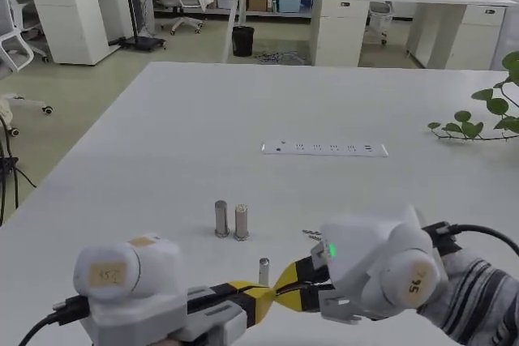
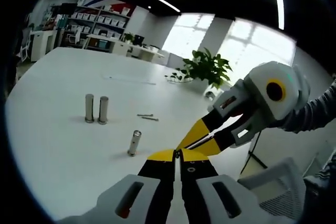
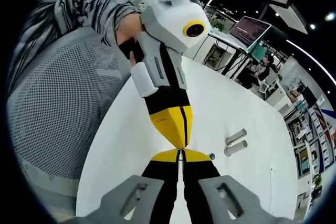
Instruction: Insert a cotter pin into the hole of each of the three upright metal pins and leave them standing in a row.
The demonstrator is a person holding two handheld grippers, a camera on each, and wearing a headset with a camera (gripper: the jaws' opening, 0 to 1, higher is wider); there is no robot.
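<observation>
Two metal pins [image 1: 221, 219] [image 1: 241, 222] stand side by side on the white table [image 1: 162, 160]. A third pin [image 1: 263, 271] stands alone nearer to me, just behind the gripper tips. Two loose cotter pins [image 2: 145, 116] lie to the right of the pair. My left gripper [image 1: 261, 292] and right gripper [image 1: 283, 287] meet tip to tip above the table's near edge, both with jaws closed. In the left gripper view a thin silvery sliver that looks like a cotter pin [image 2: 201, 140] runs between the right gripper's jaws. The left gripper [image 2: 178, 153] shows nothing clear in its own jaws.
A white power strip [image 1: 324, 149] lies across the table's middle. Trailing plant stems [image 1: 474, 129] reach in at the right edge. A grey mesh chair [image 3: 52, 129] sits close beside the table's near edge. Desks and office chairs stand beyond the table.
</observation>
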